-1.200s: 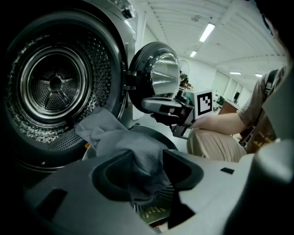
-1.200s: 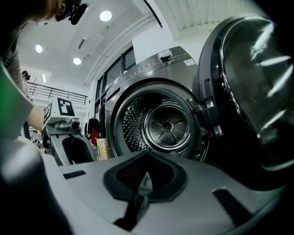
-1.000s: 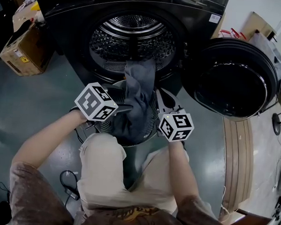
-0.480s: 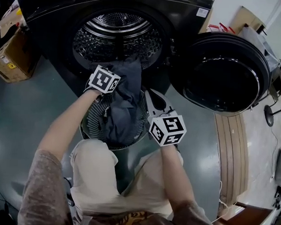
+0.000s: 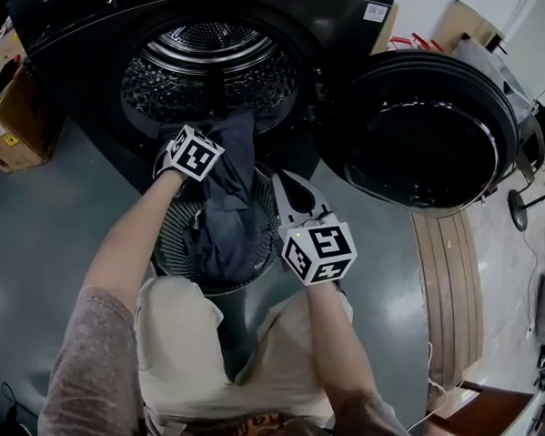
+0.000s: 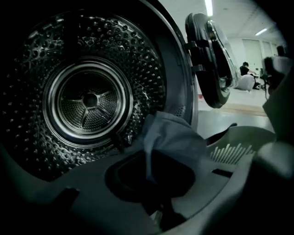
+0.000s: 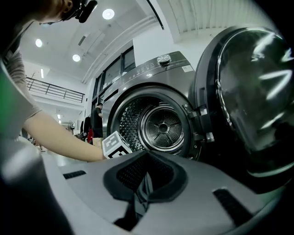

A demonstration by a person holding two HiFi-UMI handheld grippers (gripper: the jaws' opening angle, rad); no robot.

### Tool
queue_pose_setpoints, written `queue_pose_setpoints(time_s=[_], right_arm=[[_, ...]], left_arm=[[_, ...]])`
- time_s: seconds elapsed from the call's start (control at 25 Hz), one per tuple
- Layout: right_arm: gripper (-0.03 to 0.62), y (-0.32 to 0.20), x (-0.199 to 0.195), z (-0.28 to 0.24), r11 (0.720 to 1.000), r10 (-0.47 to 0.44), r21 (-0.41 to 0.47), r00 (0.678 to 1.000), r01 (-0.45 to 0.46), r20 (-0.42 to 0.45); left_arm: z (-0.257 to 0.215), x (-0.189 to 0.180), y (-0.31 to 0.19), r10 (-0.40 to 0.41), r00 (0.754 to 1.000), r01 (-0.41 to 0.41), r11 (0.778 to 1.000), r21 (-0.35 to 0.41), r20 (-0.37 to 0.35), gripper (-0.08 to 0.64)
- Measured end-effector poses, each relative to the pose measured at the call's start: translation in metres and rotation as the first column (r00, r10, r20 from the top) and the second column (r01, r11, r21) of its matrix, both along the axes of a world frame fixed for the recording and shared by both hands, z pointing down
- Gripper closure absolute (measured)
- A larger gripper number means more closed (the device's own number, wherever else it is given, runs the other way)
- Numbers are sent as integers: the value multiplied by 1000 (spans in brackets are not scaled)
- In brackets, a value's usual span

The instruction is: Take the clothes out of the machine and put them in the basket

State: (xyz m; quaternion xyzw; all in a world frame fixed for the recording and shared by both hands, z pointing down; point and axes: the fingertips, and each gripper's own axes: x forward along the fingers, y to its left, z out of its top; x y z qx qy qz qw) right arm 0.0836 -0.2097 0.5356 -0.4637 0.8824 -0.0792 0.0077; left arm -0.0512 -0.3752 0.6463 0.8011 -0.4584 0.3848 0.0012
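Two tools are working in front of the machine [image 5: 82, 29]. At its round opening's lower lip, the left tool [image 6: 155, 186] is clenching a fold of the garment [image 5: 227, 210], its jaws having just been closing on it. That garment, a soft, creased, dark blue-grey cloth, is hanging in one long fold out of the machine's mouth and trailing down into the ribbed grey basket [image 5: 176, 230] standing just before the machine. Further right, the right tool [image 5: 288, 188] is hovering over the basket's rim, pinching a narrow dark strip of the same cloth. The machine's door [image 5: 423, 129] is standing wide open on the right.
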Motion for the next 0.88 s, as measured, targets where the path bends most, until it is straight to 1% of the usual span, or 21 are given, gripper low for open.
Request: queue_pose_setpoints(time_s=[0.04, 0.12, 0.24, 0.32, 0.48, 0.64, 0.76, 0.88], right_arm=[[597, 0, -1, 0, 1000, -3, 0, 1000, 3, 0], [597, 1, -3, 0, 1000, -9, 3, 1000, 9, -2], [597, 0, -1, 1, 1000, -10, 2, 1000, 10, -1], [597, -1, 1, 2, 1000, -6, -2, 1000, 6, 3], [597, -2, 4, 4, 1000, -3, -11, 1000, 3, 15], [597, -2, 0, 8, 1000, -15, -14, 1000, 15, 5], [597, -2, -4, 12, 999, -29, -16, 1000, 29, -2], [597, -5, -5, 12, 999, -33, -17, 999, 33, 5]], left_arm=[[2, 1, 5, 10, 1000, -10, 1000, -7, 0, 505], [5, 3, 16, 26, 999, -27, 999, -34, -27, 511], [-5, 8, 39, 51, 993, -59, 995, -78, -102, 513], [-20, 14, 61, 88, 985, -103, 990, -93, -147, 517], [-50, 22, 113, 164, 964, -194, 972, -134, -207, 519], [-69, 27, 163, 230, 946, -274, 944, -183, -229, 519], [-77, 24, 189, 225, 936, -287, 933, -218, -272, 518], [-82, 18, 203, 194, 929, -274, 932, -236, -314, 518]])
